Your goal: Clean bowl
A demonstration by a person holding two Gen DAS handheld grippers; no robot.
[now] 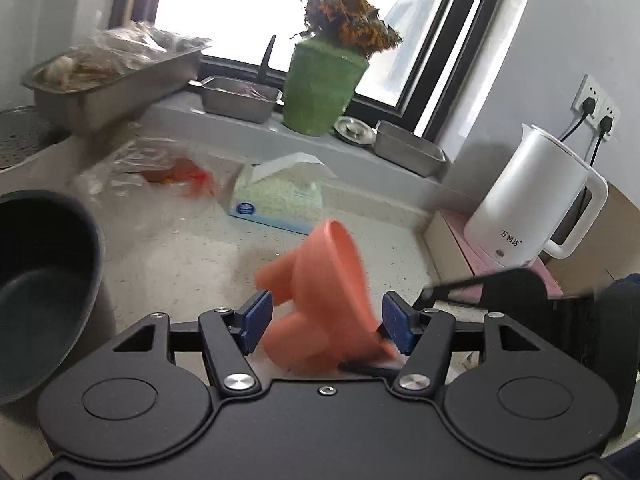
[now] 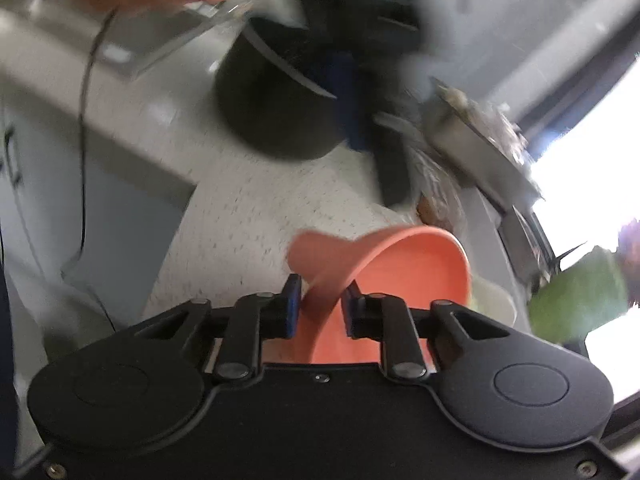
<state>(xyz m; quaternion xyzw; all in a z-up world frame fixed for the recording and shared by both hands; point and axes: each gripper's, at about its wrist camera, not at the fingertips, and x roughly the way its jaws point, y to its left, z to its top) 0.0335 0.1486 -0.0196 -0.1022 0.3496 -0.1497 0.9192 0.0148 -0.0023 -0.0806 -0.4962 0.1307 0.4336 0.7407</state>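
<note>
A speckled white counter (image 1: pixel 192 256) runs under a bright window. At far right a white kettle (image 1: pixel 536 200) carries the printed characters 万利达. The tissue box (image 1: pixel 276 200) has a blue round label, too blurred to read. A green vase (image 1: pixel 320 88) stands on the sill, a dark pot (image 1: pixel 40 280) at near left. The orange bowl (image 1: pixel 332 280), tilted on its side, sits above the counter. The left gripper (image 1: pixel 327 322) is spread wide around it, pads apart from it. The right gripper (image 2: pixel 319 310) pinches the bowl's rim.
</note>
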